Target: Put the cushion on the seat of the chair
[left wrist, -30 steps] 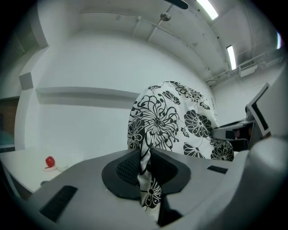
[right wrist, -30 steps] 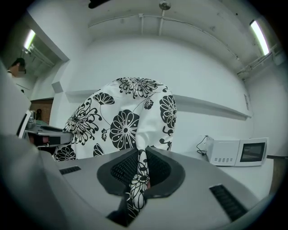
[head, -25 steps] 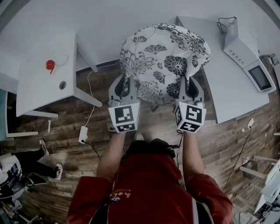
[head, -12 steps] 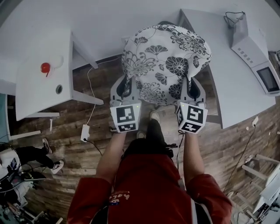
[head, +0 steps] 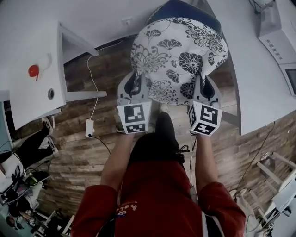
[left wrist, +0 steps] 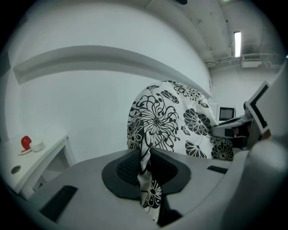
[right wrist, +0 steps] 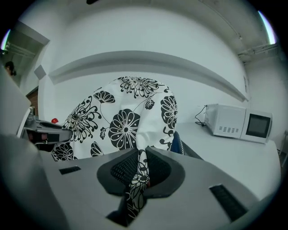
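A wooden floor runs between a white left table and a white right table. The flowered cushion is held up in the air and hides most of the blue chair. The left gripper and the right gripper each pinch its near edge, with the jaws closed on the cloth.

One cushion, two tongs, one microwave, two tables, perhaps one chair.
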`<move>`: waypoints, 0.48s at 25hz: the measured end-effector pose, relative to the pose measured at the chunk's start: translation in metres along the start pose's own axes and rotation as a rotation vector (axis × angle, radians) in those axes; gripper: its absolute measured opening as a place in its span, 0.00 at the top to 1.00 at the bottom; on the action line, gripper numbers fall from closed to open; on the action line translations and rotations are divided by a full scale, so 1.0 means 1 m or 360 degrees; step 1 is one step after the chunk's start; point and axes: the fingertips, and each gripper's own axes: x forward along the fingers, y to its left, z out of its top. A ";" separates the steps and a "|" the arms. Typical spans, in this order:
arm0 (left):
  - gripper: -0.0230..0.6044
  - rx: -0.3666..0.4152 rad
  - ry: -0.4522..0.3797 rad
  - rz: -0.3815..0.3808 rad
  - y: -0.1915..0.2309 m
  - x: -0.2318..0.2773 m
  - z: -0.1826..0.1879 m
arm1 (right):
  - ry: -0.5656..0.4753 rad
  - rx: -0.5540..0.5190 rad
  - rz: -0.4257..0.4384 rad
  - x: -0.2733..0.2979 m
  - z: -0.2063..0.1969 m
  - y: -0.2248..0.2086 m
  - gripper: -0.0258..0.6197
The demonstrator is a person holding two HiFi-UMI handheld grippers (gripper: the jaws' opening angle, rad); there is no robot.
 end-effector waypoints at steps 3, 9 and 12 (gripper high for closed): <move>0.87 0.0057 -0.0155 0.0068 0.007 0.012 0.007 | -0.0172 -0.0012 0.0023 0.018 0.005 0.000 0.88; 0.87 0.0132 -0.0187 0.0093 0.002 -0.028 0.031 | -0.0229 0.0029 0.0028 -0.019 0.021 0.005 0.88; 0.87 0.0091 -0.0162 0.0085 0.000 -0.047 0.049 | -0.0178 -0.0002 0.0024 -0.040 0.041 0.006 0.88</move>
